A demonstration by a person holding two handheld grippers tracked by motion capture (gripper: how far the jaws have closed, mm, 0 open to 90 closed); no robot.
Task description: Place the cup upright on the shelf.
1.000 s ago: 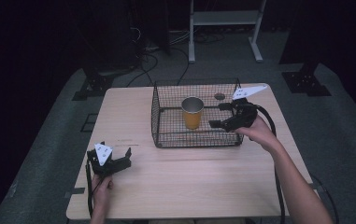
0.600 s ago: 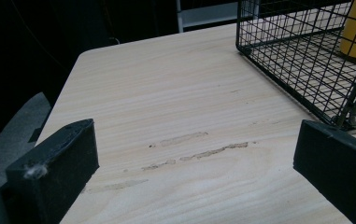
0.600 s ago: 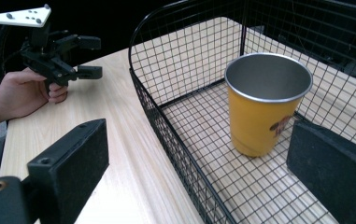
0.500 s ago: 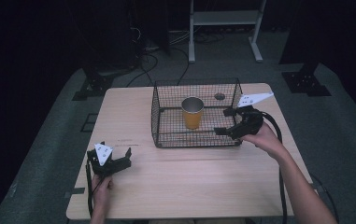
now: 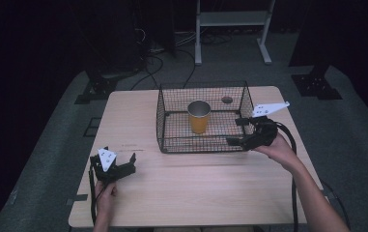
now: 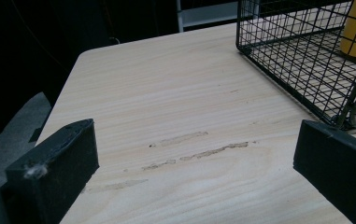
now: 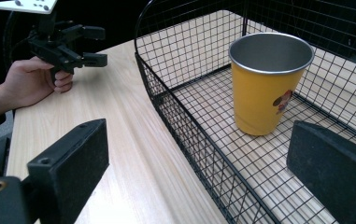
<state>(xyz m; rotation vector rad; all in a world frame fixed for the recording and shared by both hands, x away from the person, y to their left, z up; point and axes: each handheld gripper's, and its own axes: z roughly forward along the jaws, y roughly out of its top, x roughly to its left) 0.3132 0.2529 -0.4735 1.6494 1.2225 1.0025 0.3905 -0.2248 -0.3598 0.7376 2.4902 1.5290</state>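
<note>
A yellow cup (image 5: 199, 116) with a metal inside stands upright in a black wire basket (image 5: 172, 140) on the wooden table. My right gripper (image 5: 234, 131) is at the basket's near right corner and is open. In the right gripper view, one jaw is outside the basket wall (image 7: 189, 135) and the other is over the inside, with the cup (image 7: 267, 81) ahead of them. My left gripper (image 5: 131, 164) rests at the table's near left, open and empty. In the left gripper view, this gripper (image 6: 194, 133) faces bare wood, with the basket (image 6: 306, 93) at the upper right.
A small dark round spot (image 5: 227, 100) lies on the table behind the basket. Faint scuff marks (image 6: 189, 154) run across the wood in front of the left gripper. A white metal stand (image 5: 230, 19) and cables (image 5: 148, 43) are on the dark floor beyond the table.
My right gripper has drawn back from the basket's far right rim to its near right corner. The left gripper and the cup have not moved.
</note>
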